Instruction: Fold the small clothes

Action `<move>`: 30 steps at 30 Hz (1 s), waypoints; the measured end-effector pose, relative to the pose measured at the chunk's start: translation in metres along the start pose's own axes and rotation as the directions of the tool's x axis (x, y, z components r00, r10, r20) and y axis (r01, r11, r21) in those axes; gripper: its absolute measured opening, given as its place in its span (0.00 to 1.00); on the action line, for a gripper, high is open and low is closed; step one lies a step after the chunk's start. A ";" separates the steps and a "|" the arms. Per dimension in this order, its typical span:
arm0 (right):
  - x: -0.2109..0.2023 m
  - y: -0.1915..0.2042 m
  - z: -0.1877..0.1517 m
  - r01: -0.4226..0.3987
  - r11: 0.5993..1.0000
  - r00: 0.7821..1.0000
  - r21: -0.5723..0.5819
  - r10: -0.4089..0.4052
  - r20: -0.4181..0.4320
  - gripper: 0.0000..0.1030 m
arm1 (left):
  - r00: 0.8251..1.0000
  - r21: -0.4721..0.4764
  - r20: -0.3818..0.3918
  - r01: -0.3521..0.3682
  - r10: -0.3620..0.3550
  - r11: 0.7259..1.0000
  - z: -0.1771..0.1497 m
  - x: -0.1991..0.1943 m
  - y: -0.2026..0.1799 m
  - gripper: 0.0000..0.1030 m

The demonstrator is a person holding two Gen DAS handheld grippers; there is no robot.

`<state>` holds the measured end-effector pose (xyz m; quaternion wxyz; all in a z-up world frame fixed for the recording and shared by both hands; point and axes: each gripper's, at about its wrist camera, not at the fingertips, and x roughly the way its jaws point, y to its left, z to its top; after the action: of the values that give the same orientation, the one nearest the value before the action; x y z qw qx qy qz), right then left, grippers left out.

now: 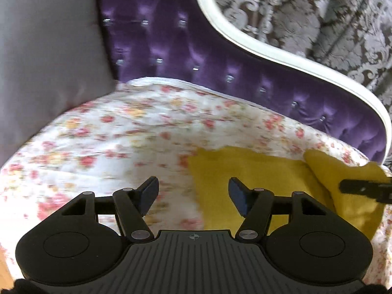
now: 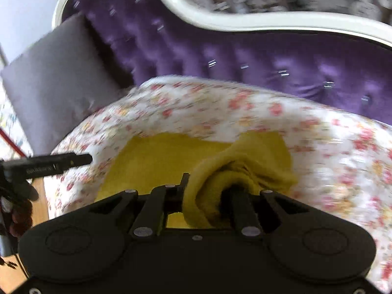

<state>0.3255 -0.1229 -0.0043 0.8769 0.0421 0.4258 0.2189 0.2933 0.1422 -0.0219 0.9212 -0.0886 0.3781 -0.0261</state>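
A small yellow garment [image 1: 257, 174] lies on a floral sheet [image 1: 110, 132] over a sofa seat. My left gripper [image 1: 193, 193] is open and empty, just above the garment's left edge. My right gripper [image 2: 208, 186] is shut on a bunched fold of the yellow garment [image 2: 220, 171] and holds it lifted over the flat part [image 2: 156, 154]. The right gripper's finger shows at the right edge of the left wrist view [image 1: 365, 187], against the raised fold. The left gripper's finger [image 2: 56, 164] shows at the left of the right wrist view.
A purple tufted sofa back [image 1: 171, 49] with a white curved frame [image 1: 257, 44] rises behind the seat. A grey cushion [image 1: 44, 56] stands at the left end. Patterned wallpaper [image 1: 330, 24] is behind. Wooden floor [image 2: 12, 276] shows at the lower left.
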 end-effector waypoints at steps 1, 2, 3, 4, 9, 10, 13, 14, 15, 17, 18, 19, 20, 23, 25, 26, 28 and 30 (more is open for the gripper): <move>0.009 0.013 -0.001 -0.005 1.000 1.000 -0.014 0.005 -0.012 0.22 | 1.000 -0.002 0.004 -0.007 0.007 1.000 -0.001 -0.003 0.008 0.60; 0.017 0.023 -0.003 -0.008 1.000 1.000 -0.026 0.008 -0.023 0.22 | 1.000 -0.002 0.006 -0.013 0.013 1.000 -0.002 -0.005 0.014 0.60; 0.025 0.036 -0.005 -0.010 0.999 0.999 -0.047 0.008 -0.037 0.22 | 1.000 -0.003 0.007 -0.019 0.019 1.000 -0.004 -0.007 0.021 0.60; 0.031 0.046 -0.006 -0.007 0.997 0.999 -0.072 0.004 -0.045 0.22 | 1.000 -0.005 0.007 -0.022 0.022 1.000 -0.006 -0.007 0.025 0.60; 0.055 0.099 -0.020 0.036 0.978 0.997 -0.204 -0.048 -0.057 0.22 | 1.000 -0.021 -0.009 -0.005 0.005 1.000 -0.014 -0.006 0.039 0.60; 0.057 0.110 -0.024 0.062 0.968 0.996 -0.245 -0.075 -0.044 0.24 | 1.000 -0.023 -0.012 0.000 0.000 1.000 -0.015 -0.005 0.040 0.60; 0.063 0.125 -0.032 0.076 0.956 0.996 -0.284 -0.084 -0.016 0.33 | 0.999 -0.033 -0.022 0.025 -0.025 0.999 -0.019 -0.004 0.042 0.60; 0.061 0.124 -0.034 0.049 0.960 0.999 -0.274 -0.050 0.004 0.37 | 0.999 -0.036 -0.024 0.032 -0.033 0.999 -0.020 -0.004 0.044 0.60; 0.058 0.122 -0.036 0.007 0.963 1.000 -0.268 0.001 0.031 0.41 | 0.999 -0.040 -0.025 0.037 -0.038 0.999 -0.021 -0.004 0.045 0.60; 0.052 0.120 -0.039 -0.082 0.962 0.992 -0.259 0.104 0.071 0.41 | 0.998 -0.047 -0.028 0.050 -0.052 0.998 -0.022 -0.003 0.045 0.60; 0.048 0.119 -0.041 -0.130 0.957 0.983 -0.259 0.158 0.089 0.40 | 0.998 -0.050 -0.030 0.055 -0.057 0.997 -0.021 -0.002 0.045 0.60; 0.042 0.118 -0.043 -0.165 0.953 0.974 -0.256 0.198 0.109 0.41 | 0.998 -0.054 -0.033 0.057 -0.059 0.997 -0.021 -0.002 0.044 0.60; 0.037 0.118 -0.044 -0.182 0.949 0.967 -0.256 0.220 0.130 0.41 | 0.998 -0.056 -0.033 0.058 -0.059 0.997 -0.020 -0.001 0.044 0.60; 0.018 0.113 -0.051 -0.203 0.947 0.952 -0.248 0.250 0.175 0.41 | 0.997 -0.048 -0.029 0.063 -0.065 0.997 -0.018 -0.003 0.040 0.60; 0.007 0.104 -0.057 -0.207 0.954 0.947 -0.215 0.250 0.200 0.41 | 0.997 -0.033 -0.024 0.068 -0.069 0.997 -0.016 -0.005 0.035 0.60; 0.001 0.099 -0.061 -0.195 0.961 0.948 -0.195 0.236 0.214 0.41 | 0.997 -0.026 -0.021 0.068 -0.069 0.997 -0.014 -0.006 0.033 0.60; -0.006 0.088 -0.066 -0.149 0.976 0.957 -0.159 0.182 0.226 0.41 | 0.997 -0.012 -0.010 0.074 -0.074 0.997 -0.011 -0.010 0.025 0.60; -0.011 0.076 -0.074 -0.099 0.986 0.964 -0.134 0.129 0.232 0.43 | 0.996 0.001 0.001 0.093 -0.093 0.996 -0.008 -0.014 0.014 0.60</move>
<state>0.2364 -0.0675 -0.0228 0.9088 0.0394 0.2994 0.2878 0.2775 0.1567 -0.0205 0.9192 -0.1055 0.3730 -0.0692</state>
